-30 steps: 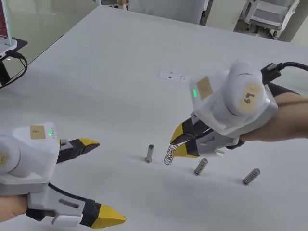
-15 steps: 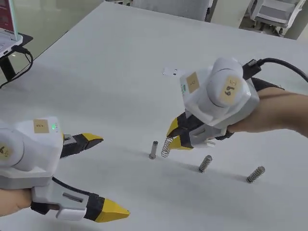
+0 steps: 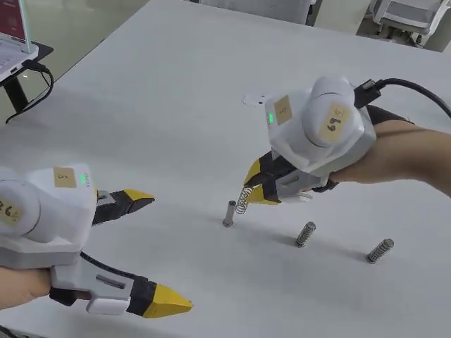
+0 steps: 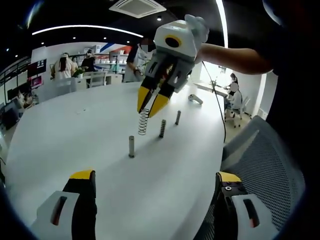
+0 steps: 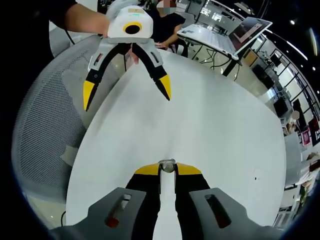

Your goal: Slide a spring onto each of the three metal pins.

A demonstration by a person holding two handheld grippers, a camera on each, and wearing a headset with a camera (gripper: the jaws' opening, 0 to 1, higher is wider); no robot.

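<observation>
White bench [image 3: 141, 105], head view. Right claw [image 3: 257, 184] is pressed together on the top end of a spring [image 3: 244, 199]. The spring hangs down at a slant from the yellow tips. Its lower end is just beside the top of a bare pin [image 3: 230, 213] that stands upright on the bench; the spring is not over the pin. Cannot tell whether spring and pin touch. Two more springs [image 3: 305, 234] stand on the bench past the pin, on the right claw's side, apart from each other. Whether pins run inside them cannot be told. Left claw [image 3: 155, 253] is spread wide, nothing between the tips, near the bench's near edge and well apart from the pin. Left gripper view: own tips wide apart low in the view. The pin [image 4: 131, 146] stands ahead of them, and the right claw [image 4: 150, 102] is above and behind it with the spring [image 4: 143, 122] hanging from it. Right gripper view: own tips closed, the round end of the spring [image 5: 167, 164] between them. The left claw [image 5: 127, 92] is opposite, open, with a mesh chair [image 5: 45, 130] at the bench's edge.
</observation>
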